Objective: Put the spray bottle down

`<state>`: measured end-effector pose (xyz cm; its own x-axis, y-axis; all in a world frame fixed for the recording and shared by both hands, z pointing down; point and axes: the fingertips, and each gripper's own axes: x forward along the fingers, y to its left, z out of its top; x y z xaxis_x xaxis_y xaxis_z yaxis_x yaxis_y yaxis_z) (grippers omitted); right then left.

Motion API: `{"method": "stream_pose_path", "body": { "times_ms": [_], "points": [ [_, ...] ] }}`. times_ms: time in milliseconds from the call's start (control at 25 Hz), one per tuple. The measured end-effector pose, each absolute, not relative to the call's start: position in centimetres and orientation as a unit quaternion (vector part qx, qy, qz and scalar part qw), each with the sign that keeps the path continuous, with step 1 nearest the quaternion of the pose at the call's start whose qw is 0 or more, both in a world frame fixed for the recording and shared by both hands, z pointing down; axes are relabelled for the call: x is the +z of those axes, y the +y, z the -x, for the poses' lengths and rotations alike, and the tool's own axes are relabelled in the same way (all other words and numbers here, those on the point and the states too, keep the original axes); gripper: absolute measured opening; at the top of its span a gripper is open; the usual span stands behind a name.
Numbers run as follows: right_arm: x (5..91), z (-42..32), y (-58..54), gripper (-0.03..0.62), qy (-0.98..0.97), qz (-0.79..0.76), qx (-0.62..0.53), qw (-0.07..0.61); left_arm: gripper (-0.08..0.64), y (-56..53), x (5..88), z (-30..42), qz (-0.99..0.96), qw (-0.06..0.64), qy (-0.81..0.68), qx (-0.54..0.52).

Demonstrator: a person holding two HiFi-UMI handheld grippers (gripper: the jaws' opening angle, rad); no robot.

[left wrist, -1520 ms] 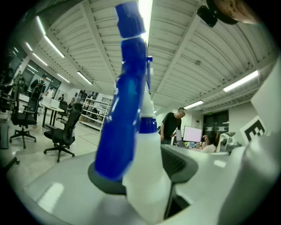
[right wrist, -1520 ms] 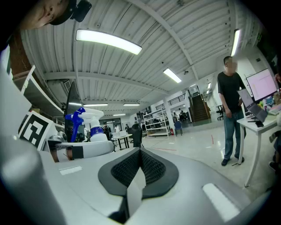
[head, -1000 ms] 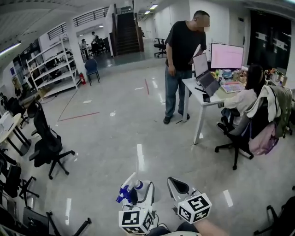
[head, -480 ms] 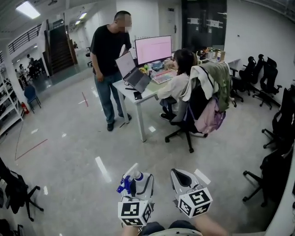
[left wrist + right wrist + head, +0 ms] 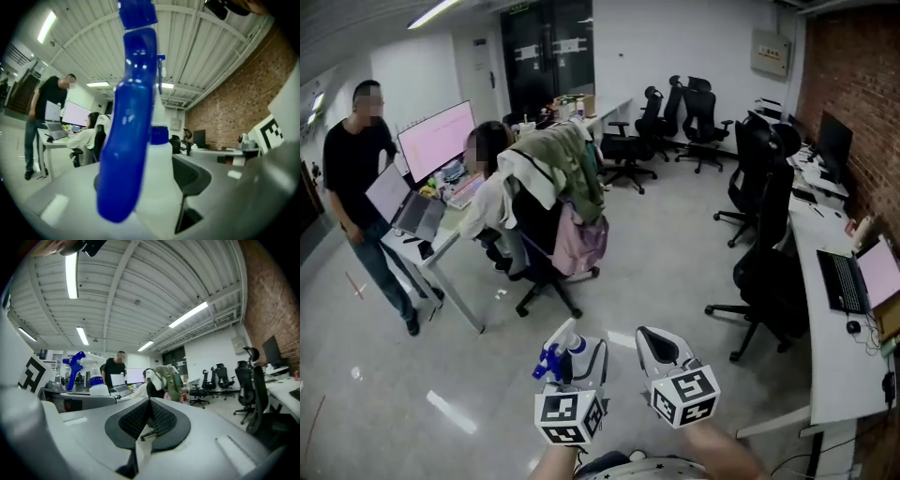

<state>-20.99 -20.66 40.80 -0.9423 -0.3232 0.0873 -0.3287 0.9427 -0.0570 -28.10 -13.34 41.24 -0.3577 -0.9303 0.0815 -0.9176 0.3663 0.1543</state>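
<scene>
Now the left tongs [image 5: 582, 349] pinch a white spray bottle [image 5: 549, 362] with a blue top, up above the floor. Just beside them, the right tongs [image 5: 655, 341] are pressed together, empty.

held the left gripper [image 5: 577, 352] and the right gripper [image 5: 660, 343] low, side by side and close together, both pointing level and away from the body. clamped the left jaws on the spray bottle [image 5: 567, 361], which stood upright between the fingers, its blue trigger head above the fingertips. pressed the right jaws together, black pads [image 5: 161, 420] meeting, with nothing between them. carried a marker cube [image 5: 569, 417] just behind each set of fingers, both cubes slightly tilted. showed a bare forearm [image 5: 727, 452] behind the right cube, at the lower edge of the head view.
</scene>
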Motion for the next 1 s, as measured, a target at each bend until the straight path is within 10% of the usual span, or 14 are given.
{"method": "stream_pose_path", "body": {
  "times_ms": [1000],
  "points": [
    [45.6, -26.4, -37.8, -0.002, -0.735, -0.672, 0.082, 0.038, 0.236, -42.4, 45.1, -15.4, -0.903, 0.101, -0.417, 0.037]
  ]
}}
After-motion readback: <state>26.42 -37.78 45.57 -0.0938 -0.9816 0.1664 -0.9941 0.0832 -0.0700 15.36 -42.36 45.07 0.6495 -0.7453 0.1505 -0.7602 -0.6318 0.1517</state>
